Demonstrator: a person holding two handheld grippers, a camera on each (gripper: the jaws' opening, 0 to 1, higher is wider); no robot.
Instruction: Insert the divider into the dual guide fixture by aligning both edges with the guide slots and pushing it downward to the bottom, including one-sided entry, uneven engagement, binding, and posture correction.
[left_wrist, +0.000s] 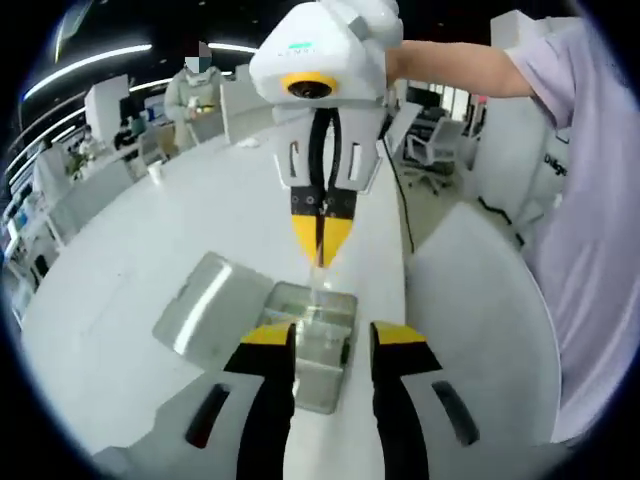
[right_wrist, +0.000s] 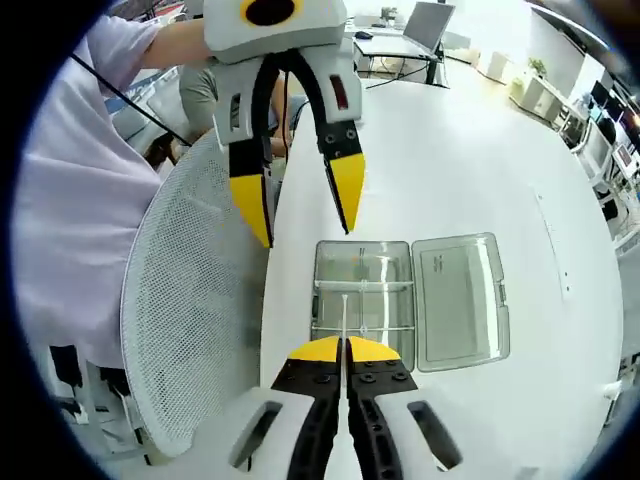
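Left gripper view, left to right:
- Worktop (left_wrist: 120, 260): white, long; people are standing at its far end beside desks and monitors.
- Hinged lid (left_wrist: 205, 305): clear plastic, lying open and flat on the worktop, joined to the fixture's left side.
- Dual guide fixture (left_wrist: 318, 340): clear compartment box, sitting between the left gripper's (left_wrist: 332, 338) jaws, which are standing apart with nothing between them.
- Right gripper (left_wrist: 322, 243): coming down from the top, yellow tips pressed together over the fixture's far edge, pinching the divider (left_wrist: 321, 272), a thin clear strip seen edge-on.
- Office chair (left_wrist: 432, 152): standing beyond the worktop's right edge.
- Sleeve (left_wrist: 590, 200): pale lilac; dark lettering partly showing at the frame edge, not readable.

Right gripper view, left to right:
- Mesh chair back (right_wrist: 195, 330): white, standing against the worktop's edge.
- Left gripper (right_wrist: 305, 213): jaws spread, hovering past the fixture (right_wrist: 362, 285).
- Divider (right_wrist: 343, 318): held upright, running from the closed tips into the fixture; whether both edges are sitting in the slots cannot be told.
- Lid (right_wrist: 460, 300): lying open just right of the fixture.
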